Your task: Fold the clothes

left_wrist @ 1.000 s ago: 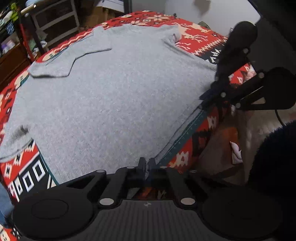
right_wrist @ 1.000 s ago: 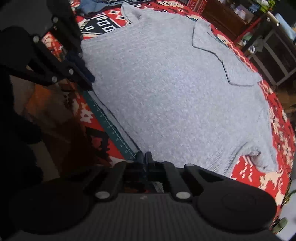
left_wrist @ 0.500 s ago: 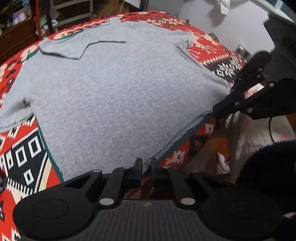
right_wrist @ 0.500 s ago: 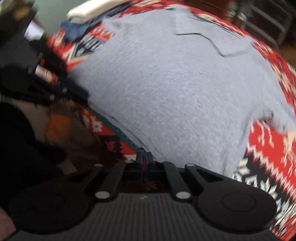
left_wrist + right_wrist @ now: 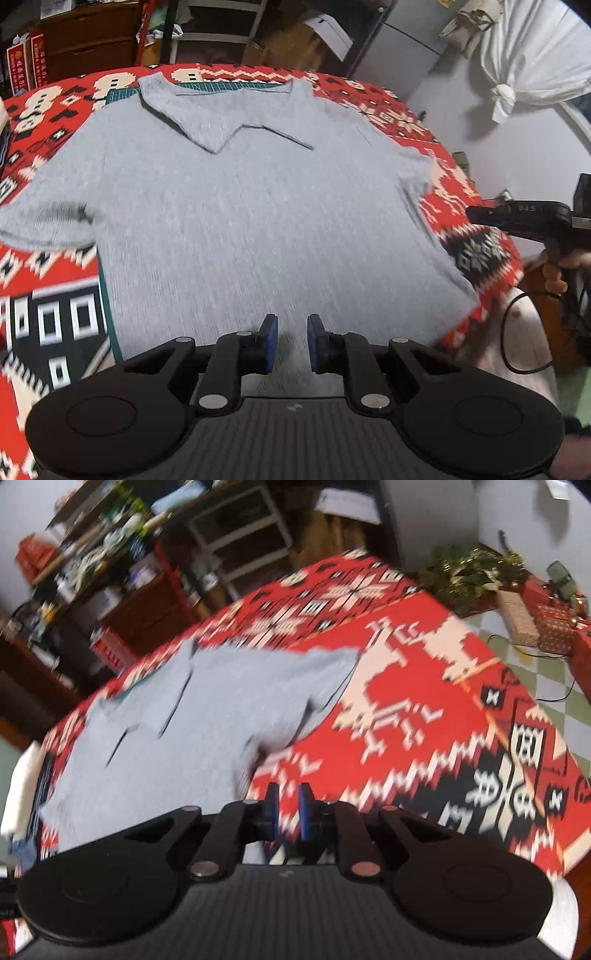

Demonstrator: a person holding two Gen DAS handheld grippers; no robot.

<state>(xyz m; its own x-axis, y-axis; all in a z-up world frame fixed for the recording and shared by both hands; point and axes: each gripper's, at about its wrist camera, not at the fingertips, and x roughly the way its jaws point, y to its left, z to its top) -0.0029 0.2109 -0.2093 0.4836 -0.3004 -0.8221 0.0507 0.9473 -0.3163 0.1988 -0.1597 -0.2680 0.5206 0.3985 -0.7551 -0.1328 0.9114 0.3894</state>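
Note:
A grey collared shirt [image 5: 236, 206] lies spread flat on a red patterned tablecloth [image 5: 48, 295], collar at the far side. My left gripper [image 5: 291, 343] hangs open over the shirt's near hem, nothing between its blue pads. At the right edge of that view a hand [image 5: 554, 275] holds the right gripper's black body [image 5: 517, 218] beyond the shirt's right sleeve. The right wrist view is blurred. There the right gripper [image 5: 289, 812] is slightly open and empty over the tablecloth [image 5: 424, 720], just right of the shirt [image 5: 177, 731].
Shelves and wooden cabinets [image 5: 88, 51] stand behind the table. A knotted white cloth [image 5: 528, 62] hangs on the right wall. Wrapped boxes [image 5: 554, 627] and a plant [image 5: 476, 572] sit on the checked floor beyond the table's right edge. A cable [image 5: 524, 332] dangles near the hand.
Both grippers were shut at the shirt's near hem and now stand open. The left one rose and faces the collar. The right one swung away to the shirt's right side.

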